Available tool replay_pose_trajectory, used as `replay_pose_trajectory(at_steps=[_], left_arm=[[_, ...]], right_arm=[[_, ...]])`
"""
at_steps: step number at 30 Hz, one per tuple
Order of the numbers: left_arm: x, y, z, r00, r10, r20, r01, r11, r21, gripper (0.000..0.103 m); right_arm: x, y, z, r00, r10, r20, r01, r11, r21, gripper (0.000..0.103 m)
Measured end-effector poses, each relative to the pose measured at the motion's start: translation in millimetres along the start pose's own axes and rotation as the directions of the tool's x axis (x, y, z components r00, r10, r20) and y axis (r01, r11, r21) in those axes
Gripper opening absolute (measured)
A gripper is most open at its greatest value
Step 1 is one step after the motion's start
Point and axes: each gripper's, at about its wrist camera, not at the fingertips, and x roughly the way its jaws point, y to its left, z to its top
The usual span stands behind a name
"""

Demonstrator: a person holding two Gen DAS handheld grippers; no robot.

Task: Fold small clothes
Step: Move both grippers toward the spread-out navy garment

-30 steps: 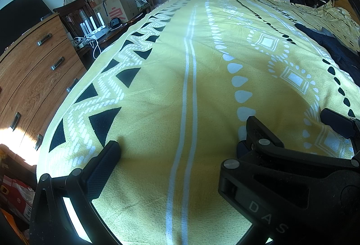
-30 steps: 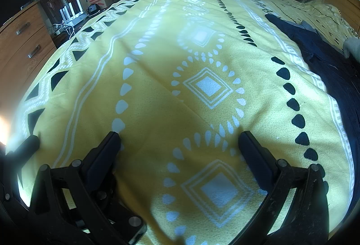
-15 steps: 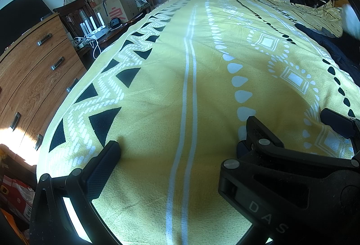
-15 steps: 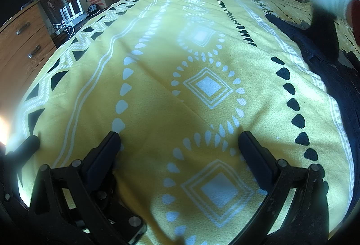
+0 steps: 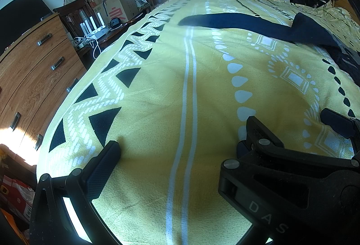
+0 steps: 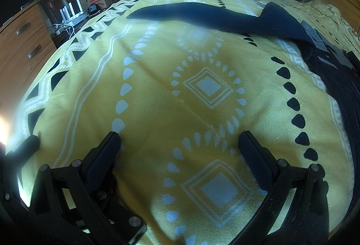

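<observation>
Both hand-held grippers, left [image 5: 182, 132] and right [image 6: 178, 139], gape empty; navy garment [image 6: 202, 14] lies far at 12 o'clock, long axis crosswise, right nearer.

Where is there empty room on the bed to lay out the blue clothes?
The big bare patch is the yellow blanket between the open jaws of both grippers and the navy garment stretched across the far part. It is bordered left by the triangle-patterned edge beside the wooden dresser. The right side is crowded with dark clothes.
</observation>
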Motion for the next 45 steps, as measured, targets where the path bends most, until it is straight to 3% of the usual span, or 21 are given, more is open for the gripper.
replay_pose_trajectory(at_steps=[27,35,37,39,42,44,45], left_arm=[[-1.0,-0.2,-0.4,1.0,0.0,0.004,0.0,1.0,0.0,0.103],[2.0,4.7,-0.4,1.0,-0.029,0.005,0.029,0.999,-0.021,0.103],[4.6,9.2,-0.1,0.998,-0.057,-0.005,0.056,0.998,-0.041,0.103],[4.4,9.5,2.3,0.998,-0.057,-0.017,0.056,0.997,-0.044,0.103],[1.3,12.7,5.2,0.998,-0.059,-0.038,0.055,0.995,-0.079,0.103],[-11.5,11.1,6.9,0.999,-0.032,0.0,0.032,0.995,-0.096,0.103],[-19.5,10.4,8.3,0.999,-0.03,0.027,0.032,0.994,-0.106,0.103]], right_arm=[[0.1,0.3,-0.7,1.0,-0.005,0.007,0.005,1.0,0.019,0.103],[1.3,0.8,-0.8,1.0,-0.015,0.021,0.014,0.999,0.036,0.103],[3.5,-2.8,1.4,1.0,0.011,0.01,-0.011,0.999,0.049,0.103],[-1.3,-14.5,1.9,0.995,0.093,0.029,-0.095,0.991,0.094,0.103],[-6.0,-28.9,7.4,0.964,0.265,0.014,-0.265,0.957,0.121,0.103],[-6.6,-37.2,14.1,0.9,0.436,-0.016,-0.43,0.893,0.129,0.103],[-5.6,-40.5,17.7,0.851,0.524,-0.045,-0.514,0.847,0.135,0.103]])
